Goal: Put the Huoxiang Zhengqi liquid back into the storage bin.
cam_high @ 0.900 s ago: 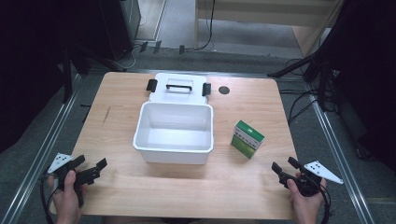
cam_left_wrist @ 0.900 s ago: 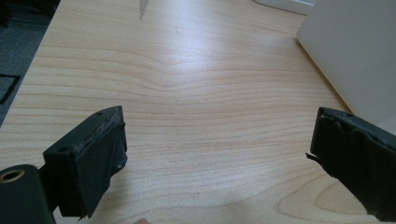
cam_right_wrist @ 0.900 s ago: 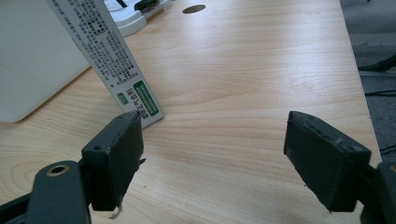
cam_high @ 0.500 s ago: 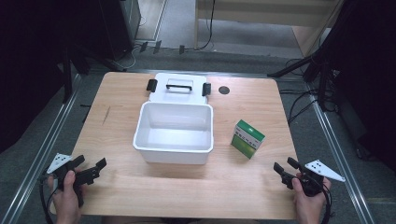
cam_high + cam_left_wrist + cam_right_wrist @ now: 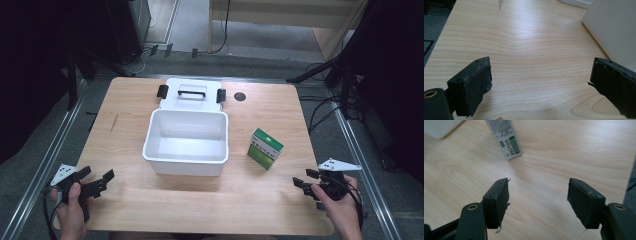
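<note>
Right gripper [image 5: 306, 181], held low at my near edge of the table [image 5: 125, 100], has its jaws spread apart with nothing between them; left gripper [image 5: 97, 181] likewise stands parted and empty at the opposite near corner. Just ahead of the right gripper and slightly to its left stands the green carton [image 5: 265, 148], apart from both jaws. Beyond it and further left sits the white bin [image 5: 186, 161], uncovered, its lid [image 5: 190, 92] lying behind it. I judge the reach is the step: I would approach level, straddle the carton's narrow faces, and close gently to avoid tipping it.
</note>
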A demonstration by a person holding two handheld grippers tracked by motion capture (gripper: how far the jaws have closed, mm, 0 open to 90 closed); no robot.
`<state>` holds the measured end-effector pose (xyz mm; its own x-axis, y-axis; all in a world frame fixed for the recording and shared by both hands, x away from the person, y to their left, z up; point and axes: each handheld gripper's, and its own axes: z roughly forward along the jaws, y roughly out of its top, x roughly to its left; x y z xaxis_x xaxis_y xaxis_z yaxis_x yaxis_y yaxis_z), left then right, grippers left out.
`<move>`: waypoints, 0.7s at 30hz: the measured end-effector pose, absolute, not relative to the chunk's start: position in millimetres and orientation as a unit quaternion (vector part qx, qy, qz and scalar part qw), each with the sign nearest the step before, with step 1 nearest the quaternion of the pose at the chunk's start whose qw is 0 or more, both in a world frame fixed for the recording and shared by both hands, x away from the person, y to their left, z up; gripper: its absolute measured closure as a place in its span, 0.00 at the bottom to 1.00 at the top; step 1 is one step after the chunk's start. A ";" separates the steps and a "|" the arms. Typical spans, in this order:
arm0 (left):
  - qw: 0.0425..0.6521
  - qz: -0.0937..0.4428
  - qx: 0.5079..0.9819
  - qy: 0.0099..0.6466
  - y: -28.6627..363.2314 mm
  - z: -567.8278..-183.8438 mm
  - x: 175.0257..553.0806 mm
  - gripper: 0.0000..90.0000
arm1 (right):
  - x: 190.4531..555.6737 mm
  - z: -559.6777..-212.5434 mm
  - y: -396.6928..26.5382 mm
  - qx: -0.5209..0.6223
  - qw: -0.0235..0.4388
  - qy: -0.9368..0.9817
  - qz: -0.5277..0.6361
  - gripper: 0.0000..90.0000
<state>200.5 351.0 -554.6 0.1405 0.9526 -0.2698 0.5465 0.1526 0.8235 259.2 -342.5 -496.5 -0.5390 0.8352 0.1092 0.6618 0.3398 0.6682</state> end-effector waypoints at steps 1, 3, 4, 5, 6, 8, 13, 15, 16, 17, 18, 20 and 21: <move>0.446 0.228 0.609 0.615 351.0 -554.6 200.4 0.05 | 261.1 -494.9 -340.6 0.461 0.128 0.814 0.329 0.37; 0.447 0.228 0.608 0.615 351.2 -554.7 200.4 0.05 | 267.1 -491.6 -335.8 0.460 0.116 0.827 0.301 0.36; 0.447 0.227 0.608 0.616 351.2 -554.7 200.3 0.05 | 269.9 -489.9 -333.5 0.461 0.110 0.832 0.287 0.36; 0.447 0.227 0.608 0.616 351.2 -554.7 200.3 0.05 | 273.5 -488.0 -330.9 0.460 0.105 0.838 0.275 0.36; 0.447 0.227 0.608 0.616 351.3 -554.7 200.4 0.05 | 275.7 -486.7 -329.7 0.458 0.099 0.842 0.267 0.35; 0.447 0.227 0.608 0.616 351.3 -554.7 200.4 0.05 | 281.2 -482.4 -325.3 0.453 0.094 0.852 0.246 0.35; 0.447 0.227 0.608 0.616 351.3 -554.7 200.6 0.05 | 291.9 -472.3 -317.1 0.445 0.074 0.868 0.206 0.33; 0.447 0.227 0.608 0.616 351.2 -554.7 200.6 0.05 | 295.2 -469.1 -312.3 0.443 0.064 0.874 0.189 0.32; 0.447 0.227 0.608 0.616 351.3 -554.7 200.6 0.05 | 297.4 -467.6 -309.6 0.440 0.055 0.878 0.181 0.32; 0.446 0.227 0.608 0.616 351.2 -554.7 200.7 0.05 | 298.8 -466.7 -307.9 0.439 0.050 0.880 0.176 0.32; 0.446 0.227 0.608 0.616 351.2 -554.7 200.7 0.05 | 301.0 -465.4 -304.6 0.435 0.049 0.883 0.168 0.32; 0.446 0.227 0.608 0.616 351.1 -554.7 200.6 0.05 | 304.7 -463.2 -299.1 0.430 0.046 0.888 0.156 0.32; 0.446 0.227 0.608 0.616 351.2 -554.7 200.5 0.05 | 306.6 -461.9 -296.4 0.425 0.044 0.891 0.151 0.32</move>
<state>200.5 351.2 -554.7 0.1385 0.9520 -0.2730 0.5464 0.1565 0.8228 306.6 -296.4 -461.9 -0.6351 0.7708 0.0500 0.7443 0.5933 0.3066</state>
